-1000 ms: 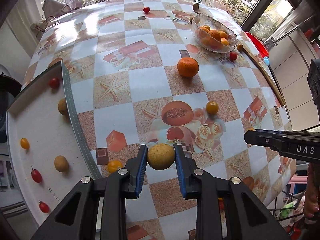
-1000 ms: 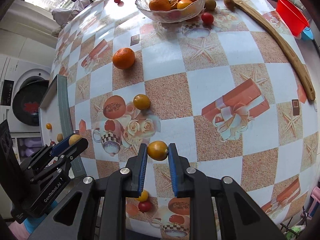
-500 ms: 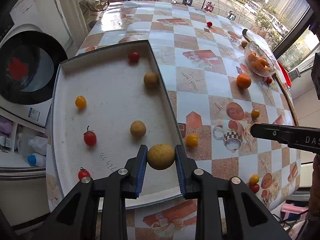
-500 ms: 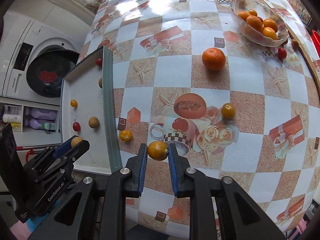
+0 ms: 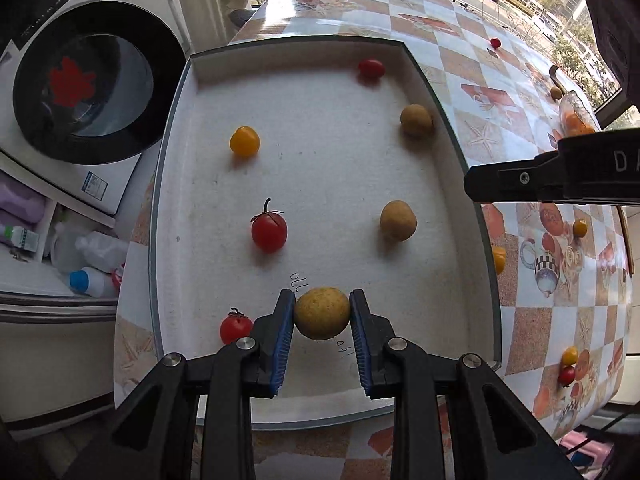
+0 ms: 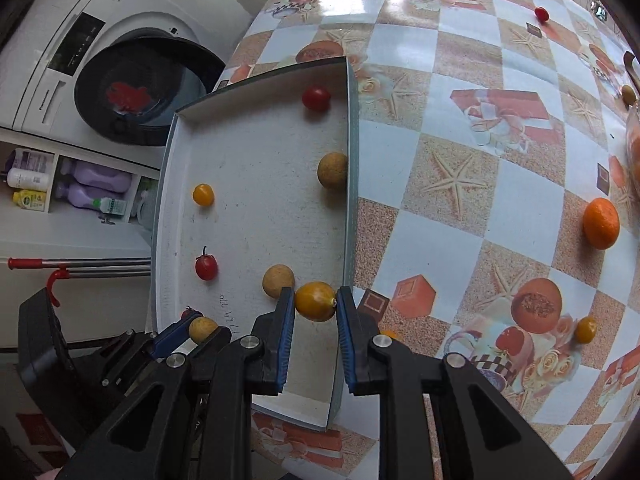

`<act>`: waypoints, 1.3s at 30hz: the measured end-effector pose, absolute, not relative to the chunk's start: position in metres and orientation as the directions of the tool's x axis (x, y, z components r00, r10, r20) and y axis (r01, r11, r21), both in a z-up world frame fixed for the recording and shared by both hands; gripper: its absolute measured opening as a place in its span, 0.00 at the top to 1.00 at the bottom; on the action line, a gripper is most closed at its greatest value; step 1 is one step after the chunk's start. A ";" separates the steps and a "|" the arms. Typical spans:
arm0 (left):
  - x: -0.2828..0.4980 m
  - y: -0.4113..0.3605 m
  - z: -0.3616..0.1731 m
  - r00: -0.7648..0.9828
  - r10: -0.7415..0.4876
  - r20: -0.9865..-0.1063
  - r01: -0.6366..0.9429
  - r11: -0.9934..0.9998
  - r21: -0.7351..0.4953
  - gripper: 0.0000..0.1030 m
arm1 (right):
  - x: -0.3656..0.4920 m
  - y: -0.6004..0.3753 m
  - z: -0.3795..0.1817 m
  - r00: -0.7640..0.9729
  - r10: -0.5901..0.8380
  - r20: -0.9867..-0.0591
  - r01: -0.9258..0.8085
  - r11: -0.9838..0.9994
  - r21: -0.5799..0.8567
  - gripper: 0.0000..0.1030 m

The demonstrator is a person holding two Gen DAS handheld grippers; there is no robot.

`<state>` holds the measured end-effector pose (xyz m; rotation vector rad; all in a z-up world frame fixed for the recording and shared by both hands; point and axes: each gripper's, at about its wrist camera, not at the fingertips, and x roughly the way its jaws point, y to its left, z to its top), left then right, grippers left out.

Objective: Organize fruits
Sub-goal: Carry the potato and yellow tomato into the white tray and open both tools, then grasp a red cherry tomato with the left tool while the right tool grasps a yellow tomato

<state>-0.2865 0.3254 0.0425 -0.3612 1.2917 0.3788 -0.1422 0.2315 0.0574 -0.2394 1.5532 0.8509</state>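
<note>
My left gripper (image 5: 322, 314) is shut on a tan round fruit (image 5: 322, 313), hanging over the near part of the white tray (image 5: 320, 160). My right gripper (image 6: 315, 305) is shut on a yellow-orange cherry tomato (image 6: 315, 301) above the tray's (image 6: 256, 208) near right side, close to its wall. The right wrist view also shows the left gripper (image 6: 200, 330) with its tan fruit at lower left. Lying in the tray are two tan fruits (image 5: 398, 220), a yellow tomato (image 5: 244, 141) and three red tomatoes (image 5: 269, 231).
Loose fruits lie on the checked tablecloth: an orange (image 6: 601, 223), yellow tomatoes (image 6: 586, 329) and a far red tomato (image 6: 541, 13). A glass bowl of oranges (image 5: 574, 114) stands at the far right. A washing machine (image 6: 120, 72) and shelves with bottles (image 6: 96, 188) are left of the table.
Both grippers have swung left from over the tablecloth to above the white tray, each keeping its fruit. The tray now fills both views and the bowl has slid to the far right.
</note>
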 end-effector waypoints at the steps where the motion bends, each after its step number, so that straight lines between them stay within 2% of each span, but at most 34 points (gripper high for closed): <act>1: -0.286 0.326 0.041 0.230 0.067 -0.971 -0.467 0.883 -0.049 0.71 | -0.142 0.237 0.055 -0.194 0.318 -0.928 -0.612 0.700 0.368 0.78; 11: -0.288 0.333 0.026 0.200 0.054 -0.978 -0.475 0.879 -0.048 0.71 | -0.140 0.266 0.035 -0.184 0.277 -0.943 -0.634 0.700 0.329 0.78; 23: -0.282 0.323 0.022 0.174 0.094 -0.980 -0.426 0.905 0.011 0.71 | -0.138 0.282 0.018 -0.173 0.222 -0.960 -0.663 0.694 0.280 0.77; 24: -0.281 0.323 0.022 0.171 0.098 -0.980 -0.426 0.905 0.017 0.69 | -0.139 0.284 0.018 -0.172 0.218 -0.961 -0.668 0.691 0.276 0.77; 25: -0.281 0.323 0.022 0.169 0.109 -0.980 -0.425 0.905 0.028 0.55 | -0.138 0.285 0.018 -0.175 0.218 -0.960 -0.669 0.689 0.279 0.76; 26: -0.280 0.323 0.023 0.172 0.112 -0.979 -0.424 0.905 0.029 0.31 | -0.138 0.286 0.018 -0.187 0.224 -0.957 -0.665 0.688 0.291 0.74; 27: -0.280 0.323 0.025 0.183 0.122 -0.975 -0.426 0.904 0.033 0.25 | -0.136 0.289 0.017 -0.199 0.231 -0.952 -0.656 0.690 0.304 0.68; 28: -0.280 0.322 0.028 0.196 0.134 -0.972 -0.423 0.905 0.039 0.25 | -0.135 0.287 0.019 -0.203 0.238 -0.950 -0.646 0.696 0.313 0.56; 32: -0.274 0.318 0.030 0.187 0.124 -0.975 -0.397 0.917 0.041 0.25 | -0.129 0.278 0.034 -0.218 0.311 -0.925 -0.608 0.698 0.378 0.41; 34: -0.272 0.319 0.032 0.185 0.119 -0.976 -0.388 0.921 0.039 0.25 | -0.126 0.268 0.046 -0.197 0.342 -0.919 -0.595 0.703 0.389 0.26; 39: -0.263 0.306 0.041 0.193 0.121 -0.974 -0.356 0.933 0.046 0.25 | -0.113 0.227 0.068 -0.145 0.388 -0.910 -0.537 0.742 0.402 0.25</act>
